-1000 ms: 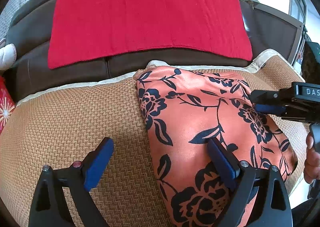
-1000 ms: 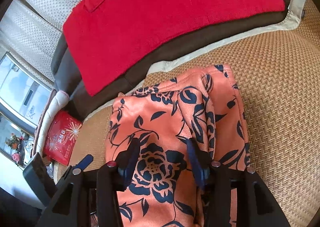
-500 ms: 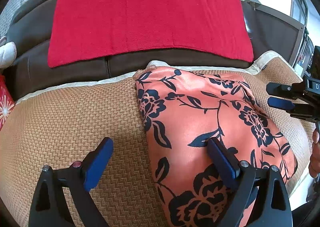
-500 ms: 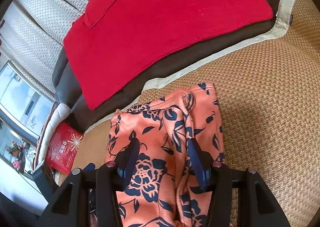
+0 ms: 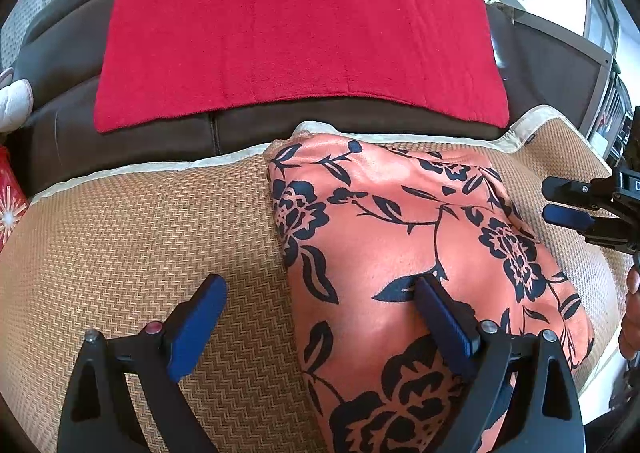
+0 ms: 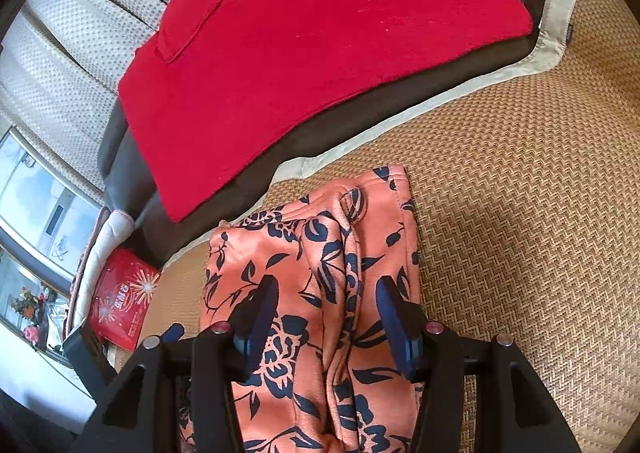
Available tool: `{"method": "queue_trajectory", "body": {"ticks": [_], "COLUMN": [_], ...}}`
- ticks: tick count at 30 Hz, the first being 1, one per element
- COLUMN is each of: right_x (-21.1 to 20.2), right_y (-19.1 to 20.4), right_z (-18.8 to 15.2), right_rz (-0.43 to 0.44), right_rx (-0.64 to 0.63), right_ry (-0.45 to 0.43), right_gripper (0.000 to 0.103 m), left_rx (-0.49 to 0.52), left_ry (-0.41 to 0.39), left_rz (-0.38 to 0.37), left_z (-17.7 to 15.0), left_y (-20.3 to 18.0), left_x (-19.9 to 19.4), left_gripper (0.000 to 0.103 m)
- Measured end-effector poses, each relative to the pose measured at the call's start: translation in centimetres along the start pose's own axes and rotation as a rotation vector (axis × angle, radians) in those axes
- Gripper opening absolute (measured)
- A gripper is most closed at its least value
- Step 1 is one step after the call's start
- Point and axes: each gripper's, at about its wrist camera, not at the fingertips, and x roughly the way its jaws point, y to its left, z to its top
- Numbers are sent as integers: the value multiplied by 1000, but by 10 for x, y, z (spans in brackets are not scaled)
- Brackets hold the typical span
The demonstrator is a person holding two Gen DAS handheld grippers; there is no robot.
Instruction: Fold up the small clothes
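Home living room: brown sofa [image 5: 120, 141], woven seat mat [image 5: 120, 237], curtains [image 6: 80, 33].

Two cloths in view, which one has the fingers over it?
The orange floral garment on the woven mat. Both the left gripper and right gripper are open over it. The plain red cloth lies apart on the sofa back.

Legible text is scarce. The black body of the right gripper [image 5: 570, 207], at the right edge of the left wrist view, bears white lettering cut off by the frame; only a partial "D" reads. The red printed packet with white starbursts [image 6: 120, 297] carries white characters, too blurred to read.
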Motion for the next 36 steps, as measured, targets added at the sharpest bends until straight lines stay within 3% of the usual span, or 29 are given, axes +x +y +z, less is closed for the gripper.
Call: {"method": "queue_trajectory", "body": {"ticks": [36], "right_x": [3], "right_y": [-5], "right_z": [-5], "right_rz": [-15], "right_rx": [25], "right_ry": [34], "right_gripper": [57], "left_rx": [-26], "left_ry": [7], "left_rz": [-14], "left_z": [4], "left_y": [3], "left_x": [6], "left_gripper": [96]}}
